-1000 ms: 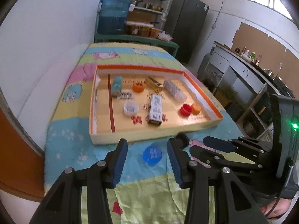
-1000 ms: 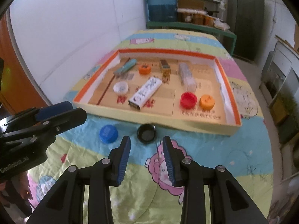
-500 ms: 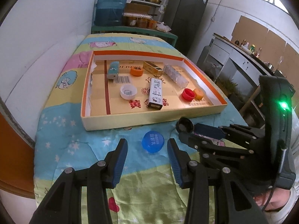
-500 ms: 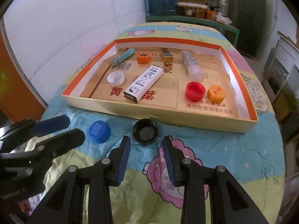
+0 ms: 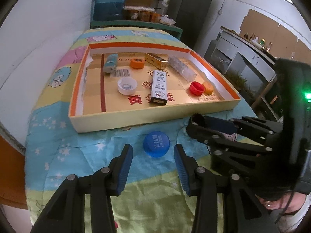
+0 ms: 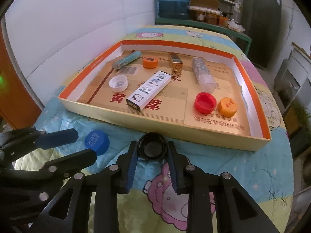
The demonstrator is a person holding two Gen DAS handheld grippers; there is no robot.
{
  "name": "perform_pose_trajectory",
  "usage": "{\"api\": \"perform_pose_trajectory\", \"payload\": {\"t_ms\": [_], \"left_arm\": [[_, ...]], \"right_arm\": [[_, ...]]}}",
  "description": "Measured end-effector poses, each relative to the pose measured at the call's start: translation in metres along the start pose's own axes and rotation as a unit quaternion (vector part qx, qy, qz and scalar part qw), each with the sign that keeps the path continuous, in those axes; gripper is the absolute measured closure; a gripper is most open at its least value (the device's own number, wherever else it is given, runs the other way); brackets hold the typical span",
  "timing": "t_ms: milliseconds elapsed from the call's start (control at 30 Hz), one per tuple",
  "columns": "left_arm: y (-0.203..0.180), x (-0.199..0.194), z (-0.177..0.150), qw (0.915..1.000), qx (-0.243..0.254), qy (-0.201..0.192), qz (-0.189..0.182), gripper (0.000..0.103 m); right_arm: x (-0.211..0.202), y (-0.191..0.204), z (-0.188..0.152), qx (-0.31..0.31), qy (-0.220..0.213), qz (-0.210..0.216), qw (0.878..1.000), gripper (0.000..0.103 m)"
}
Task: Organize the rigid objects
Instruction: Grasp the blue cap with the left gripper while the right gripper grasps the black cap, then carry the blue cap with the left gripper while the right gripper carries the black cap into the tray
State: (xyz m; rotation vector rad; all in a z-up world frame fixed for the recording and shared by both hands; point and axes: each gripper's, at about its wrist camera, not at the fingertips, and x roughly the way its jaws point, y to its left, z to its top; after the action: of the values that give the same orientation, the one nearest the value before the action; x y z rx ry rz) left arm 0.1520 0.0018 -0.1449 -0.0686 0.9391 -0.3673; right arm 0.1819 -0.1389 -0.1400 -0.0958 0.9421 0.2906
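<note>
Presently we note the right hand-held gripper closing around the black cap, pads touching its sides. We find the left hand-held gripper apart, just short of the blue cap.

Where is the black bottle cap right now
In the right wrist view the black cap sits on the blanket just outside the tray's near wall, between the closing fingers of the right tool, right of the blue cap.

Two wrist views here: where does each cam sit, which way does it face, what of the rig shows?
Left wrist: on the left hand-held gripper, angled down at the blue cap; the right hand-held gripper crosses at right.
Right wrist: on the right hand-held gripper, angled down, jaws closing around the black cap; the left one shows at left.
Shared: both caps, the tray.
</note>
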Motion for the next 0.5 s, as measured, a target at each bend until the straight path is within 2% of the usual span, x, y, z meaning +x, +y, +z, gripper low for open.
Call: {"api": "perform_pose_trajectory", "payload": {"t_ms": [200, 267, 300, 500], "left_arm": [[-0.006, 0.007, 0.003, 0.9999, 0.009, -0.006, 0.008, 0.06], [-0.006, 0.007, 0.002, 0.9998, 0.01, -0.01, 0.015, 0.071], [-0.006, 0.007, 0.002, 0.9997, 0.01, -0.01, 0.018, 0.072], [-0.005, 0.004, 0.0, 0.9997, 0.011, -0.013, 0.018, 0.072]], "right_arm": [[-0.007, -0.012, -0.003, 0.017, -0.003, 0.001, 1.0, 0.073], [-0.009, -0.014, -0.004, 0.021, -0.004, 0.001, 1.0, 0.073], [-0.009, -0.016, -0.004, 0.024, -0.004, 0.002, 1.0, 0.073], [-0.009, -0.017, -0.007, 0.033, -0.004, 0.01, 0.999, 0.073]]}}
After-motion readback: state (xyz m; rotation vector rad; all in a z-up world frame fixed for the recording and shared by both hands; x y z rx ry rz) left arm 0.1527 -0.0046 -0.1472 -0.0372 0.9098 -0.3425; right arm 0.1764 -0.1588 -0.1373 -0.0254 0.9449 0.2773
